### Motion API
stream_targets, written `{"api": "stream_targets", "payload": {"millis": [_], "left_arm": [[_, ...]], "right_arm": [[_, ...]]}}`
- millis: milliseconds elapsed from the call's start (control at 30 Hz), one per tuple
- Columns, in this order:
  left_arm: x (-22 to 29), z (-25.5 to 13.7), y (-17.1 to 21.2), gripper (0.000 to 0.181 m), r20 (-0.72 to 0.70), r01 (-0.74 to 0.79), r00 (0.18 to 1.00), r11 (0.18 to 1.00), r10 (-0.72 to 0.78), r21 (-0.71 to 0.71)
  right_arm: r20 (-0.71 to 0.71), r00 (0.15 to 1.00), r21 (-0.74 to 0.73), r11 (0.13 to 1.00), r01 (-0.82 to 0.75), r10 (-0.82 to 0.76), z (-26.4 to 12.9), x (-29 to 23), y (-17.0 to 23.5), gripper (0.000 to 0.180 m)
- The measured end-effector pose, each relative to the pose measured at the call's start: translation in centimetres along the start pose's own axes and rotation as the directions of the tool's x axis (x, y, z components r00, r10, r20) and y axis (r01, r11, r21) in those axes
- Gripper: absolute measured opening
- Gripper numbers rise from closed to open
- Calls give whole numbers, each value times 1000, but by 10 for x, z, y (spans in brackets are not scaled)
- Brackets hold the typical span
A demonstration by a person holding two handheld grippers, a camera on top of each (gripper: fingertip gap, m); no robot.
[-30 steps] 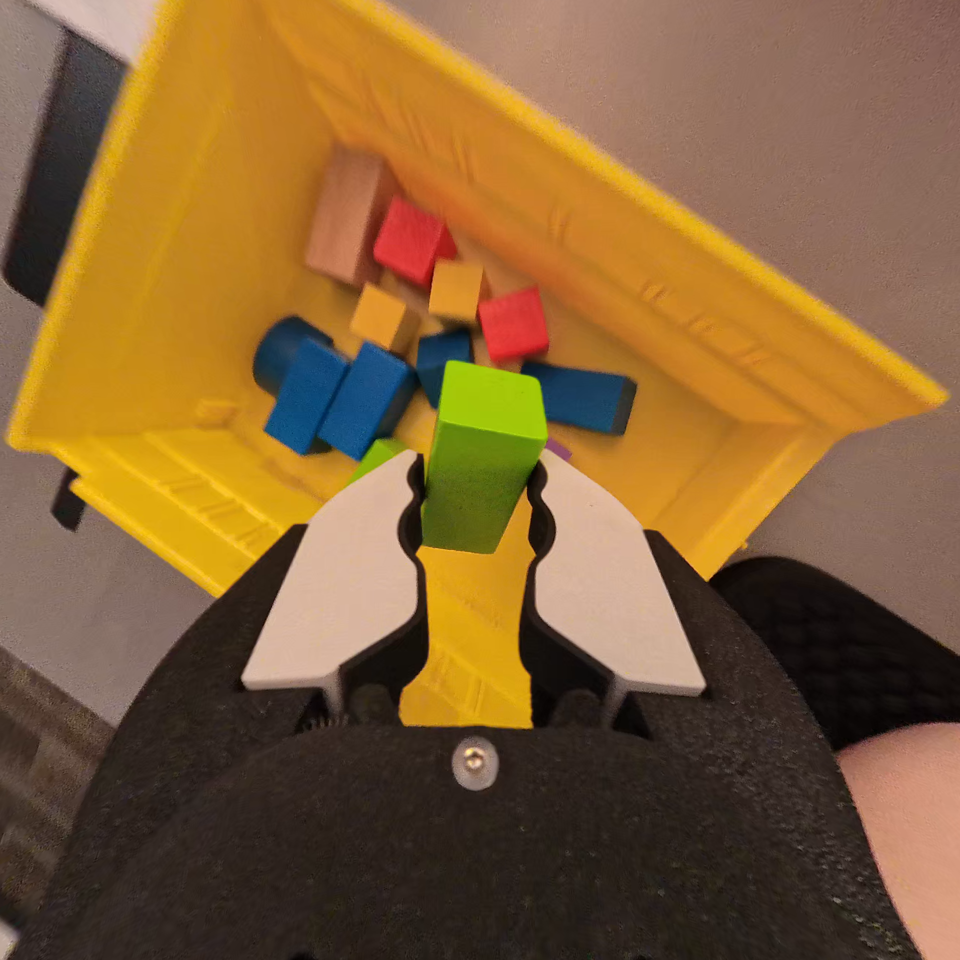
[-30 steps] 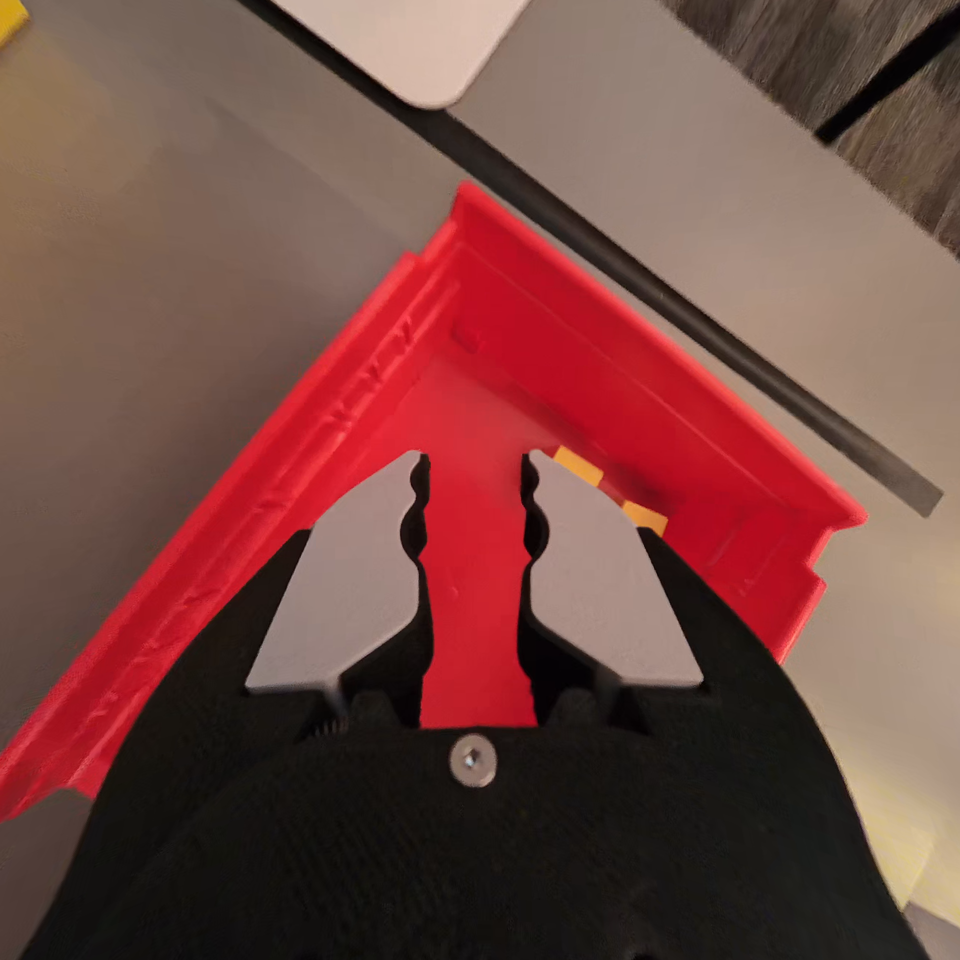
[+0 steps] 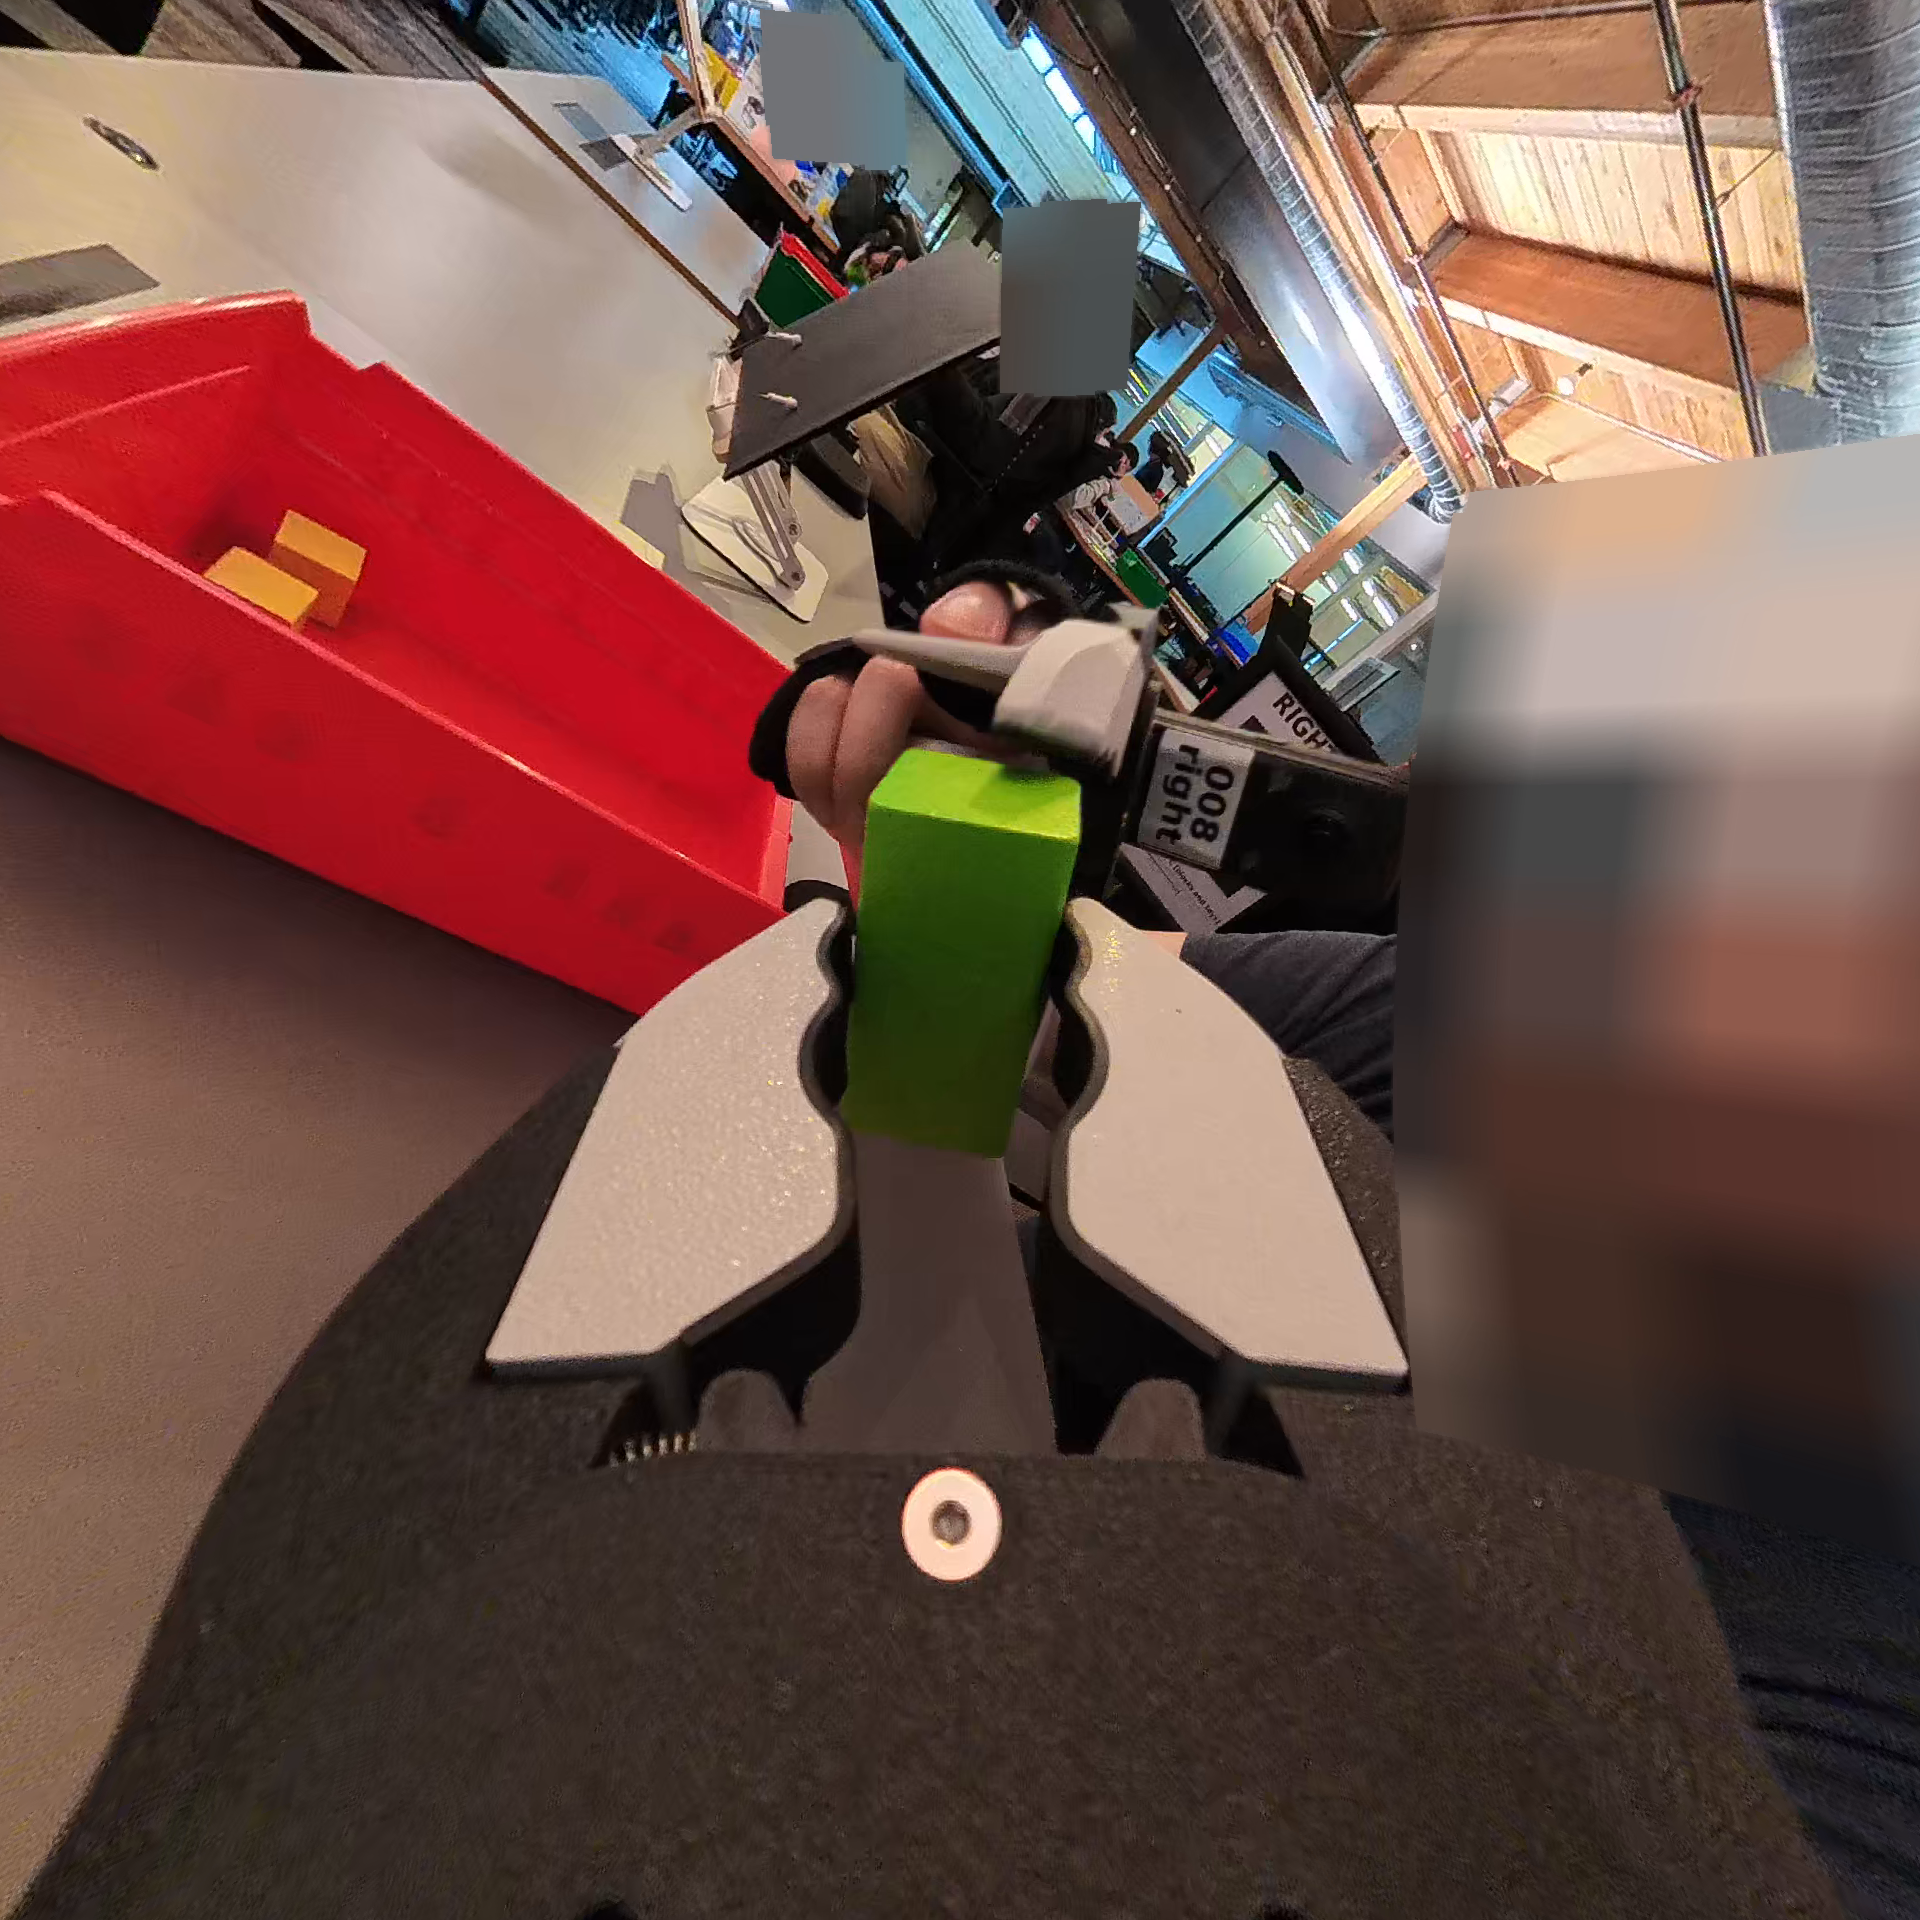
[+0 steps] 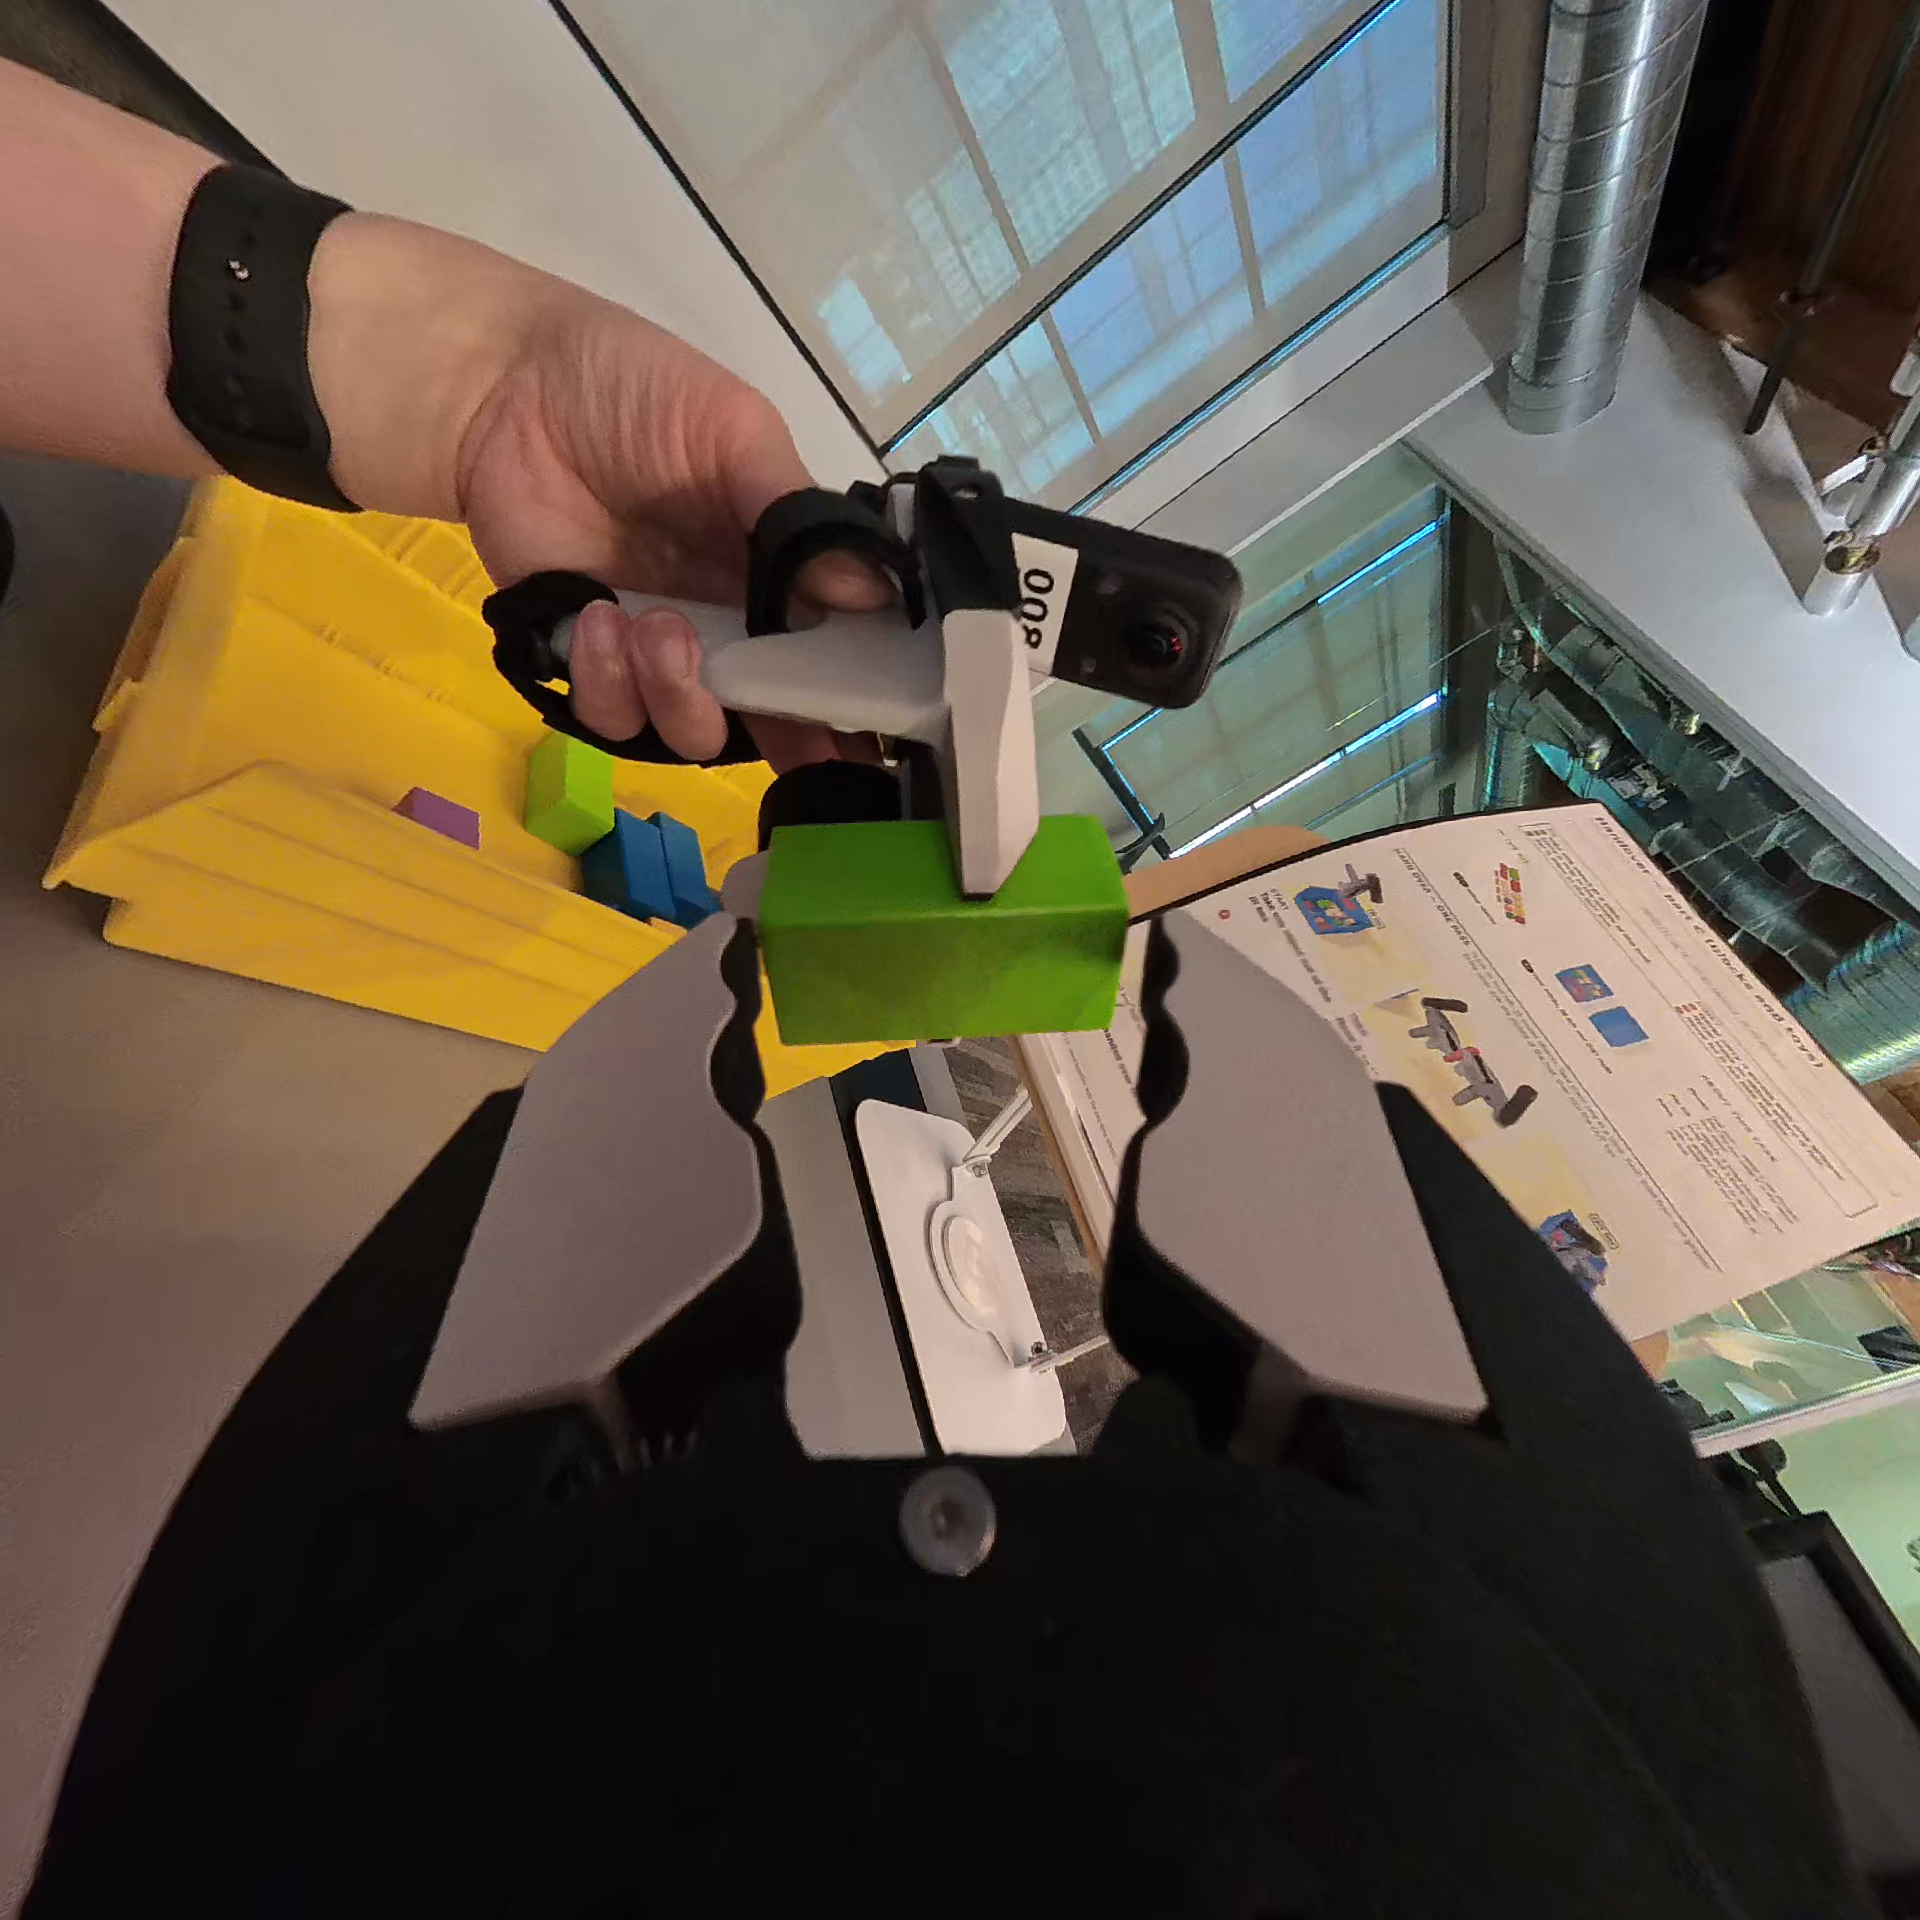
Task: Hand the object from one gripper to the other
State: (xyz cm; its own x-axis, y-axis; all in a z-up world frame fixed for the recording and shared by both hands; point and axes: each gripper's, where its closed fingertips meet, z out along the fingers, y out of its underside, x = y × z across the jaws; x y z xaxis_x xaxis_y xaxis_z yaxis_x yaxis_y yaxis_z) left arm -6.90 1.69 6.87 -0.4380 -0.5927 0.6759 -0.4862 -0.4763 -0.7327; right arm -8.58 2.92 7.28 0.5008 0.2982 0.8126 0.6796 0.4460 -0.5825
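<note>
Left gripper (image 3: 951,961) clamped on the green block (image 3: 956,966), as a second ago, but now lifted clear of the yellow bin (image 4: 312,831) and held in the air. Right gripper (image 4: 945,971), then over the red bin (image 3: 416,727) with jaws apart, now faces the block; jaws wide apart, one either side of its ends, contact unclear. In the left wrist view, red bin at 10 o'clock on the bench (image 3: 208,1143), two orange blocks (image 3: 291,571) inside. Yellow bin at 9 o'clock in the right wrist view.
</note>
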Motion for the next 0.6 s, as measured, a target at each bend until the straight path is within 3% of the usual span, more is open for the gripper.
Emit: {"api": "stream_targets", "payload": {"millis": [167, 300, 367, 500, 600], "left_arm": [[1, 0, 3, 35, 19, -73, 997, 997, 73, -32], [9, 0, 8, 35, 13, -140, 990, 987, 141, -77], [14, 0, 6, 37, 39, -227, 972, 970, 231, -90], [17, -13, -6, 46, 219, -450, 859, 886, 463, -110], [15, -33, -16, 54, 363, -526, 764, 841, 533, -129]], "right_arm": [[16, 999, -35, 999, 30, -29, 2, -4, 3, 68], [67, 997, -18, 999, -40, 41, -1, -5, -4, 68], [68, 997, -7, 999, -44, 45, -5, -2, -10, 68], [58, 997, -27, 998, -52, 54, -15, 11, -11, 68], [-8, 984, -72, 981, -180, 179, -29, 45, 5, 68]]}}
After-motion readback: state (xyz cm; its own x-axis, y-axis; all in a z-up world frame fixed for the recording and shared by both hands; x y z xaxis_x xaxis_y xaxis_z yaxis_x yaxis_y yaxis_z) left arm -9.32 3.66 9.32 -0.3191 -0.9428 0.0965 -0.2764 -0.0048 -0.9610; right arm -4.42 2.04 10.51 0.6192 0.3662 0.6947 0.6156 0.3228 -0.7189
